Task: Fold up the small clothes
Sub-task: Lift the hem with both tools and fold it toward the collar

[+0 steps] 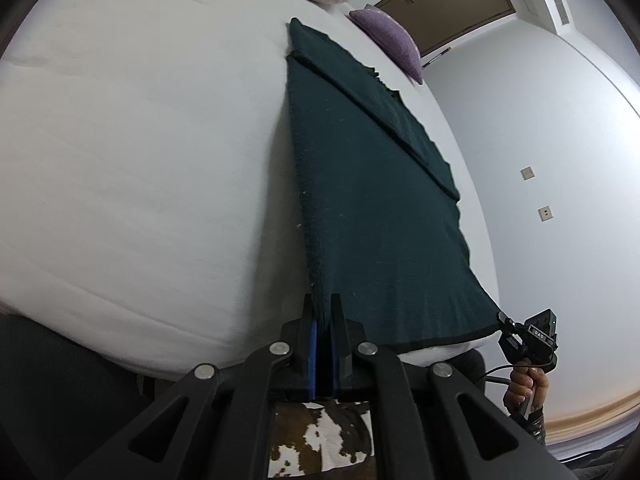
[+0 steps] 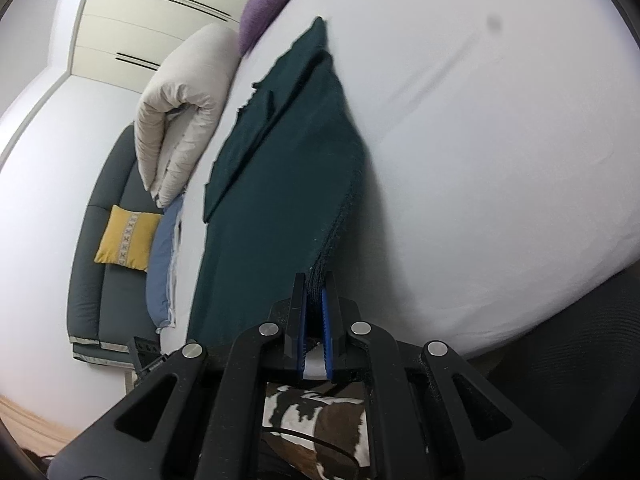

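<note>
white bed (image 1: 140, 160) bears dark green garment (image 1: 360, 200), both grippers clamped on its corners.

right gripper (image 1: 505, 319) label, too small to read

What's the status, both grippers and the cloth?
Left gripper shut on cloth corner. Right gripper shut on other corner. Cloth on bed, near edge lifted. Nothing in the way.

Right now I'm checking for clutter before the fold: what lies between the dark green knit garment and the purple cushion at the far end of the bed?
Only bare white bed sheet separates the dark green knit garment from the purple cushion, seen in the left wrist view.
</note>
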